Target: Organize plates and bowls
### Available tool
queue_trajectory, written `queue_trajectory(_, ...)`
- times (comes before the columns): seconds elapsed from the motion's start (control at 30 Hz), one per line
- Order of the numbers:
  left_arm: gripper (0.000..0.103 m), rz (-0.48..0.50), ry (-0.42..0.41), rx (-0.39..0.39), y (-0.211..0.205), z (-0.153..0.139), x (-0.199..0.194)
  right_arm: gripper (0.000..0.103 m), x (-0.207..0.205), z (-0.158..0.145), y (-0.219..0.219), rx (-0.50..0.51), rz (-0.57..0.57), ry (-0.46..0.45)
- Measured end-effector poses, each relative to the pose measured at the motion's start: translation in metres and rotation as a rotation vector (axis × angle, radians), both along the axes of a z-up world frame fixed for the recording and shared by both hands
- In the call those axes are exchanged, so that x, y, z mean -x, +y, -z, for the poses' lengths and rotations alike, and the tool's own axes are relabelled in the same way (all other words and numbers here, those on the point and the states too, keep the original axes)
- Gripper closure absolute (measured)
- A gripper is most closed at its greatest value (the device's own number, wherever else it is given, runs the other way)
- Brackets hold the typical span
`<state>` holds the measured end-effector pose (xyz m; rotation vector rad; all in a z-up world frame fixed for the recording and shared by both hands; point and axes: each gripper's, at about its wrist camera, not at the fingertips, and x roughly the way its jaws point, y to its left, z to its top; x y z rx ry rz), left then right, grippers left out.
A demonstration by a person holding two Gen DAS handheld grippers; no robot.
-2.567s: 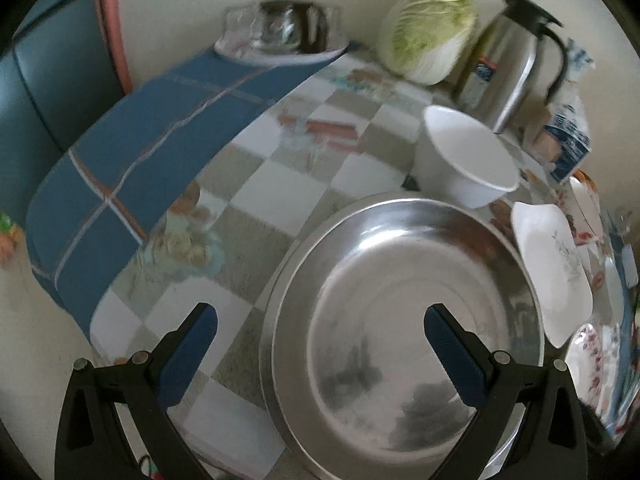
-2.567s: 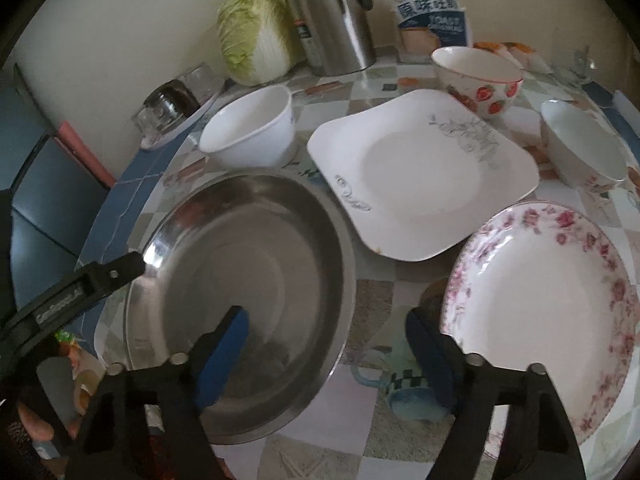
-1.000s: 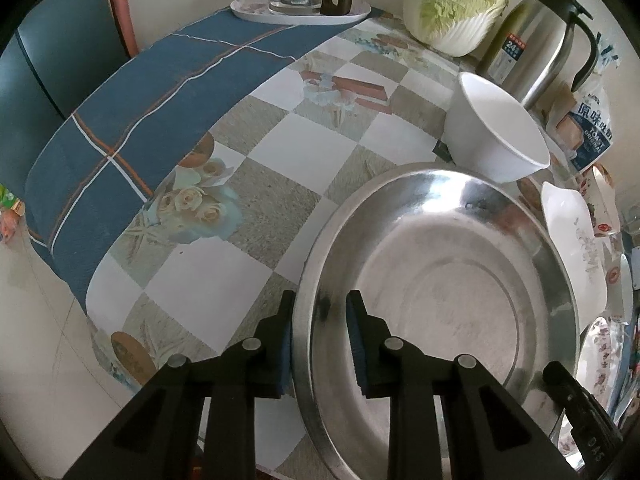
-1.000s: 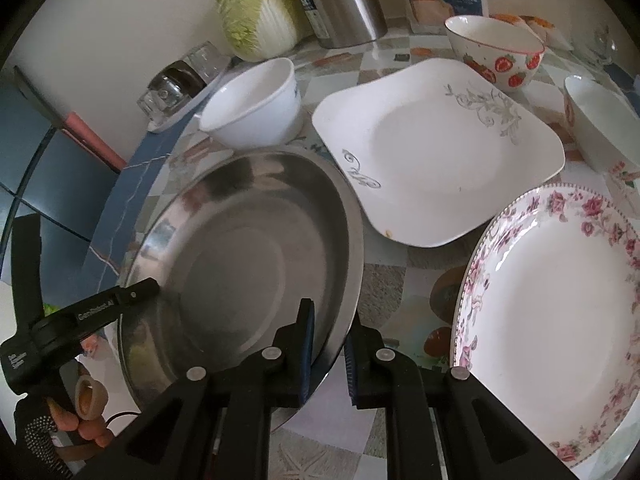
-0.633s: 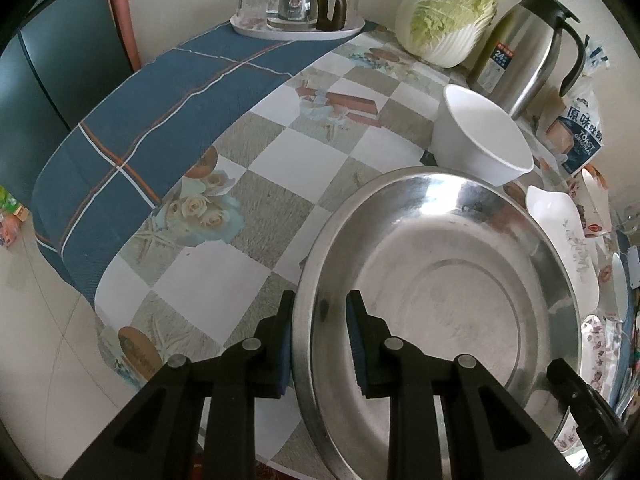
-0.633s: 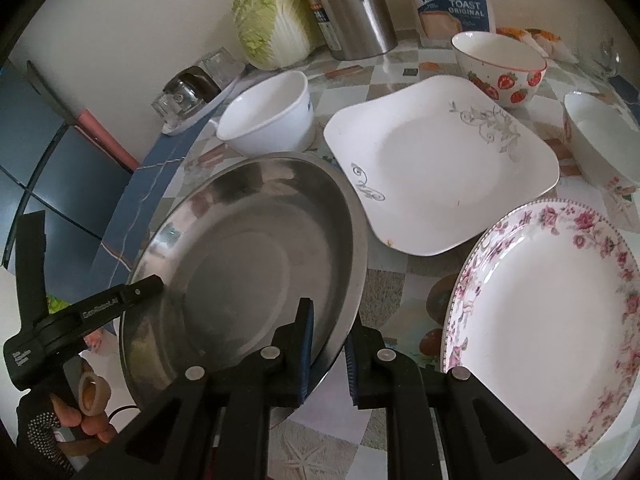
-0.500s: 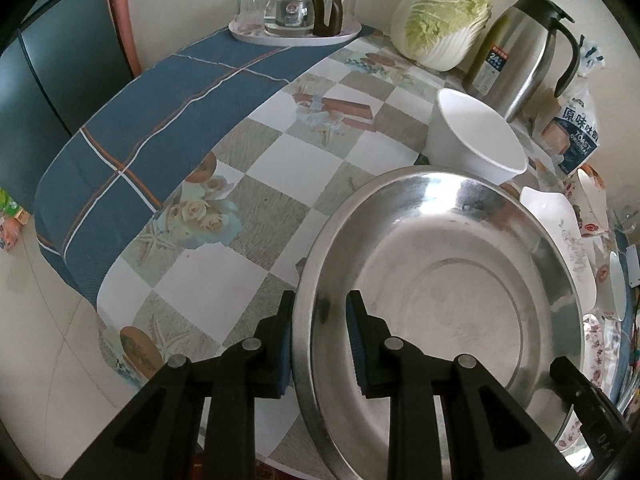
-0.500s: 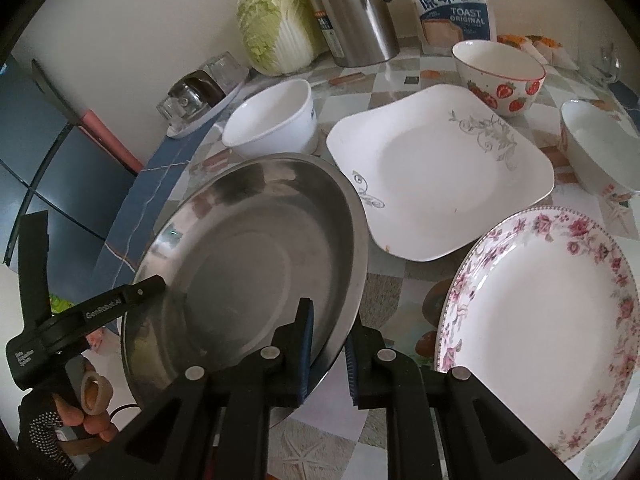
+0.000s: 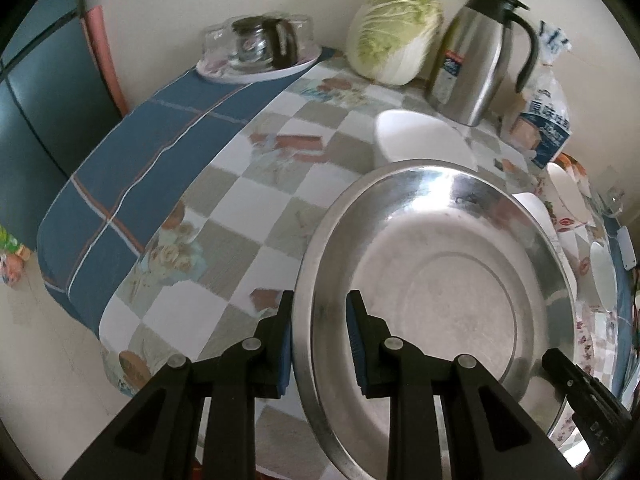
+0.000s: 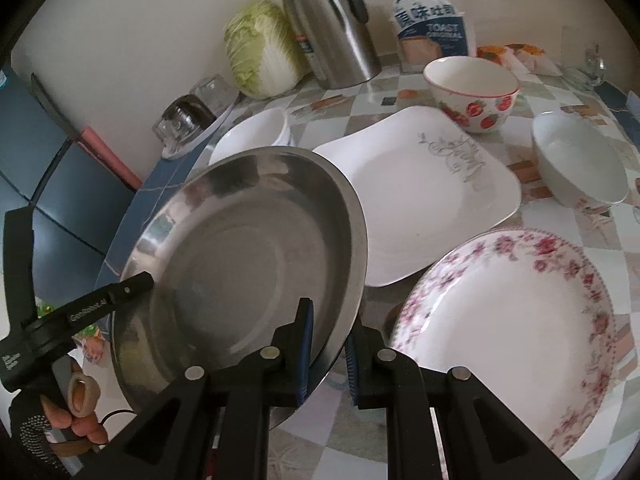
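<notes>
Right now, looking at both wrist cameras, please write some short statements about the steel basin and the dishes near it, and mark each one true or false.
1. Both grippers are shut on the rim of the steel basin. True: the left gripper and the right gripper each clamp it.
2. The strawberry bowl sits inside the basin. False: it stands apart, behind the square white plate.
3. The floral plate has food on it. False: it looks bare.
4. The basin is tilted. True: in the right wrist view its far edge is raised over the plain white bowl.
</notes>
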<state>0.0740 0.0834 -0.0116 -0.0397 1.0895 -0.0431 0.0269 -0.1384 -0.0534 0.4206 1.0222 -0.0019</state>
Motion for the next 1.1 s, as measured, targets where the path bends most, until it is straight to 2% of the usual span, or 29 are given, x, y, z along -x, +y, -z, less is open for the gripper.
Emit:
queue_trajectory(0.43,0.077,0.089,-0.005,-0.031,-0.061,-0.009,-0.021,0.087,0.003,-0.004,-0.051,-0.024,0.119,-0.035)
queue_trajectory(0.83,0.077,0.135,0.027,-0.019,-0.104,0.011,-0.045,0.087,-0.007,0.001,-0.091,0.008,0.187,-0.041)
queue_trajectory(1.1,0.077,0.143,0.04,0.012,-0.117,0.021,-0.061,0.087,-0.018,0.01,-0.105,0.026,0.206,-0.024)
